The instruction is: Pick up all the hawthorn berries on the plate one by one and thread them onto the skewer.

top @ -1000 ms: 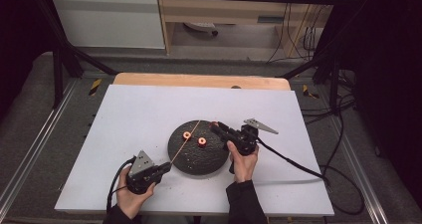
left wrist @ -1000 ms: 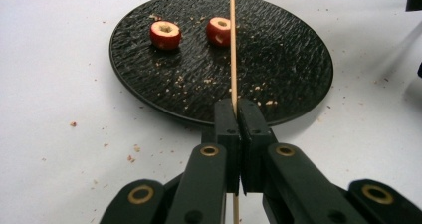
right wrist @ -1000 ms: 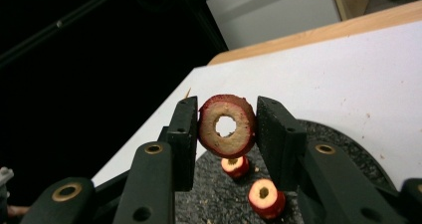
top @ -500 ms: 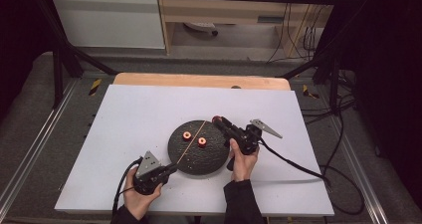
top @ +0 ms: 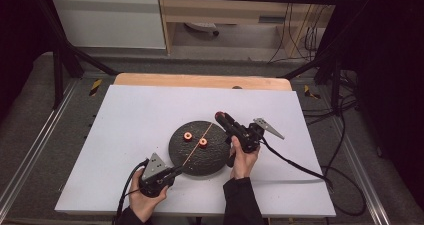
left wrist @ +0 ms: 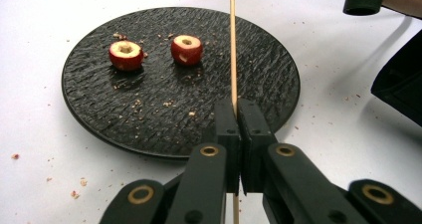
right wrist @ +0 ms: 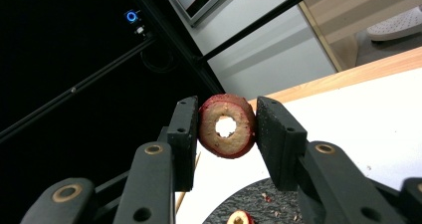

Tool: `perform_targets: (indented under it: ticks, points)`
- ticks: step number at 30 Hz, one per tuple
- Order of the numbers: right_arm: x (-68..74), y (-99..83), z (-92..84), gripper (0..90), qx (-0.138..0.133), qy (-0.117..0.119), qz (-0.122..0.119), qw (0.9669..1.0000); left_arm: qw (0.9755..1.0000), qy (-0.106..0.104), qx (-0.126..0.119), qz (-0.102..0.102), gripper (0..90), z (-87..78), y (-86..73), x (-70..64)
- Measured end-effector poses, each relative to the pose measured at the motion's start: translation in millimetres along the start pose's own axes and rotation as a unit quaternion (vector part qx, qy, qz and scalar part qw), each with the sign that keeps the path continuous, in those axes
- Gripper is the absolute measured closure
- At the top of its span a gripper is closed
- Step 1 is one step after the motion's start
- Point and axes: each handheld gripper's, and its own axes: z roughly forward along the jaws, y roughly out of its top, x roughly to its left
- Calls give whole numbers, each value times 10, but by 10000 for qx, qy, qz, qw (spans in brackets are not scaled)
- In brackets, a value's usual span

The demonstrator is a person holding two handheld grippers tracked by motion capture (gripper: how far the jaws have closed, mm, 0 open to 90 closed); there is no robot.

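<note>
Since 1 s ago: left gripper (top: pixel 172 173) drawn back toward plate (top: pixel 176 155) edge, clamped tight on skewer (left wrist: pixel 232 45). Right gripper (right wrist: pixel 226 129) pinching cored fruit ring (right wrist: pixel 228 126) above plate's far side. Next, prob.: line hole w/ skewer tip, slide on straight, no squeezing harder.

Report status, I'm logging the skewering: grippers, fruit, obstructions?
Left gripper shut on skewer. Right gripper shut on cored fruit. Two fruits on plate. Path clear.
</note>
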Motion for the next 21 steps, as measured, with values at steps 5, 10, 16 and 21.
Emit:
perform_targets:
  ticks: [5,10,16,21]
  points:
    - [-11,-2,16,623,-65,33,-15,10000,10000,-12,16,33,881,17,16,-17]
    - [-3,-2,10,623,-107,70,-2,9999,10000,-35,15,60,880,38,25,-38]
    - [1,-14,4,624,-102,101,-36,9999,10000,-24,21,61,881,48,30,-36]
    - [1,-31,7,624,-95,118,-28,9999,10000,-27,7,72,881,72,53,-46]
